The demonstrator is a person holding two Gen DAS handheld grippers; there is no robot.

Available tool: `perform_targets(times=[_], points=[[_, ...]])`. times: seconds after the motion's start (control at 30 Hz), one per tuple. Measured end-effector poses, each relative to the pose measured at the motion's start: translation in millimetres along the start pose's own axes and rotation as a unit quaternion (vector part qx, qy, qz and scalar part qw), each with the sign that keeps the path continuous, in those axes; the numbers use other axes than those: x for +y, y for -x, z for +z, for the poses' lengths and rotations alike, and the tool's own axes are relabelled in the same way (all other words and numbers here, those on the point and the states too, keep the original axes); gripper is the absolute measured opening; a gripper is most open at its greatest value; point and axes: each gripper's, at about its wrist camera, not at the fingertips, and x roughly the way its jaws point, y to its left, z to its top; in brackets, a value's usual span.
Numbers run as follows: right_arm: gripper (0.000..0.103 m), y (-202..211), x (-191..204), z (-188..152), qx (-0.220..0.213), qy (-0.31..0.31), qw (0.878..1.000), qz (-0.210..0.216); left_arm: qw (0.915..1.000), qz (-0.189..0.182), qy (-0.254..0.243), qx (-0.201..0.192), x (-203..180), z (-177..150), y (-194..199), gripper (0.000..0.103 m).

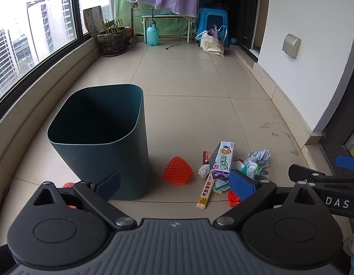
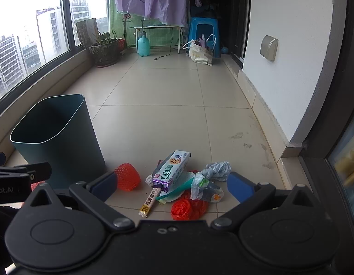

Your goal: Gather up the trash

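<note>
A dark teal trash bin stands upright on the tiled floor, left of a litter pile. The pile holds an orange foam net, a light blue biscuit box, a long snack stick wrapper, crumpled plastic and a red bag. My left gripper hangs open above the floor between bin and pile. Open too, my right gripper spans the pile, nothing between its fingers.
A curved window ledge runs along the left, a white wall along the right. Far back stand a potted plant, a blue sprayer bottle, a small bench, a blue stool and a white bag.
</note>
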Motion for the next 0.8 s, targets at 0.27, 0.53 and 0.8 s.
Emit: perform_targets(times=[0.27, 0.53, 0.8], points=[[0.102, 0.3, 0.5, -0.3, 0.000, 0.000, 1.000, 0.000, 1.0000, 0.000, 0.007, 0.005, 2.2, 0.6, -0.1, 0.101], [0.102, 0.4, 0.3, -0.4, 0.000, 0.000, 1.000, 0.000, 0.9999, 0.002, 0.011, 0.009, 3.8, 1.0, -0.3, 0.101], [0.102, 0.3, -0.1, -0.2, 0.001, 0.000, 1.000, -0.001, 0.9999, -0.005, 0.011, 0.002, 3.3, 1.5, 3.2, 0.101]])
